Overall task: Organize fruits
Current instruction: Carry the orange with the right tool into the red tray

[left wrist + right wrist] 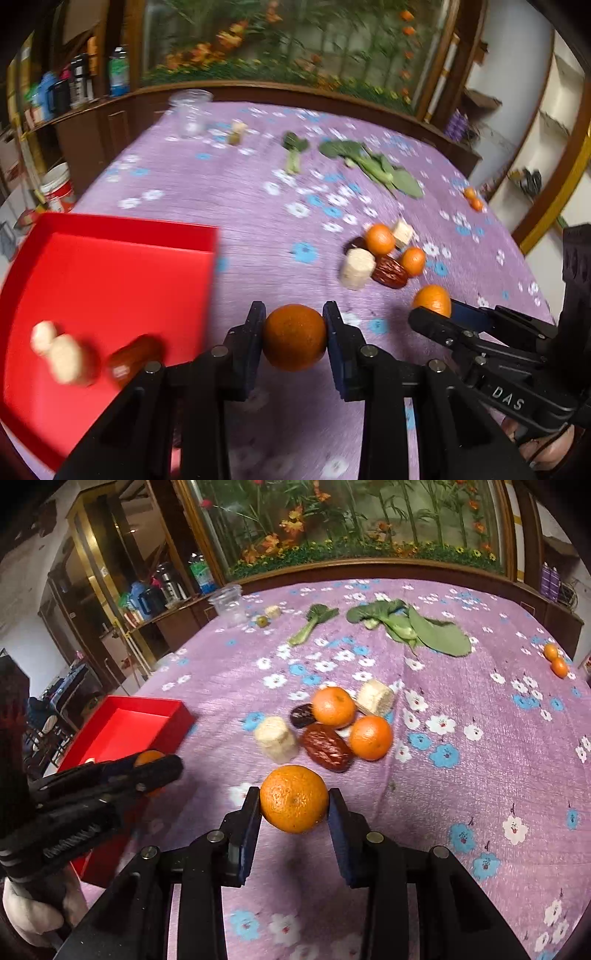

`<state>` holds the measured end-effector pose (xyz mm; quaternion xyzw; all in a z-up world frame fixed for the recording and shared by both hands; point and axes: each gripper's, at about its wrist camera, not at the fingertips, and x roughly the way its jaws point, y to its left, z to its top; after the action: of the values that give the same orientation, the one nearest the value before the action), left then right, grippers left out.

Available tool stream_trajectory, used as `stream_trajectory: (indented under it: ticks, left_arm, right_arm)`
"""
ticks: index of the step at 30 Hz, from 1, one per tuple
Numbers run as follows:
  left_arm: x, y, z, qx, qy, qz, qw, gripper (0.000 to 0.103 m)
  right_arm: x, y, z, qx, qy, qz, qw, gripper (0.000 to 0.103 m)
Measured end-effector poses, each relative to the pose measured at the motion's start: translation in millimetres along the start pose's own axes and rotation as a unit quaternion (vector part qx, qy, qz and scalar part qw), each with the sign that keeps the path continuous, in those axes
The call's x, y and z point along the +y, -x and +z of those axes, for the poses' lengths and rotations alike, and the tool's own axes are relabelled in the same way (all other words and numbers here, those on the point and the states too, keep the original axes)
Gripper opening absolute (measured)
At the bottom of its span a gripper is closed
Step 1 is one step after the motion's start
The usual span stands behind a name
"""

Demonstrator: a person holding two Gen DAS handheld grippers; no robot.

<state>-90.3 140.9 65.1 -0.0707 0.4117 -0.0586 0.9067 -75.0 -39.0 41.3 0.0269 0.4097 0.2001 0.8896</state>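
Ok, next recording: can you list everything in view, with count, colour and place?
red tray: one, red, table's left; holds two pale chunks and a date
held oranges: two, orange, one in each tool
loose oranges: two, orange, mid-table cluster
far oranges: two, orange, far right
dates: two, dark red-brown, cluster
pale chunks: two, cream, cluster; a third far back
greens: several, green, far side
clear jar: one, far left
tablecloth: purple floral
left tool: shut on orange
right tool: shut on orange

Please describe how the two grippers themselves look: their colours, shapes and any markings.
Both are black and angular, with round silver pivot pins. The left gripper and right gripper have flat dark blue pads lining the jaws. The left wrist view shows white letters "DAS" on the right gripper's body. No cables show.
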Motion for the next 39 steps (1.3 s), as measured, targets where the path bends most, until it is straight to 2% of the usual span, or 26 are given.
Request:
stream_trajectory:
  ticks: [9, 12, 18, 27, 39]
  left_arm:
    - [80, 63, -16, -0.046, 0.067, 0.061, 0.9948, 0.031]
    - [110, 74, -23, -0.058, 0.096, 0.083, 0.9902, 0.031]
    - [148, 77, -30, -0.064, 0.123, 0.112, 0.9840, 0.031]
    - [178, 74, -40, -0.062, 0.143, 0.124, 0.9800, 0.031]
    - [175, 65, -42, -0.060, 0.122, 0.165, 0.9769, 0.031]
  right_arm:
    - [63, 15, 6, -0.008, 0.051, 0.053, 0.997, 0.039]
    - [90, 9, 6, 0.006, 0.073, 0.076, 0.994, 0.039]
    - [144, -14, 0, 0.041, 0.118, 0.106, 0.987, 0.039]
    - [199, -40, -10, 0.069, 0.164, 0.136, 0.974, 0.039]
    - [221, -57, -23, 0.090, 0.182, 0.154, 0.967, 0.040]
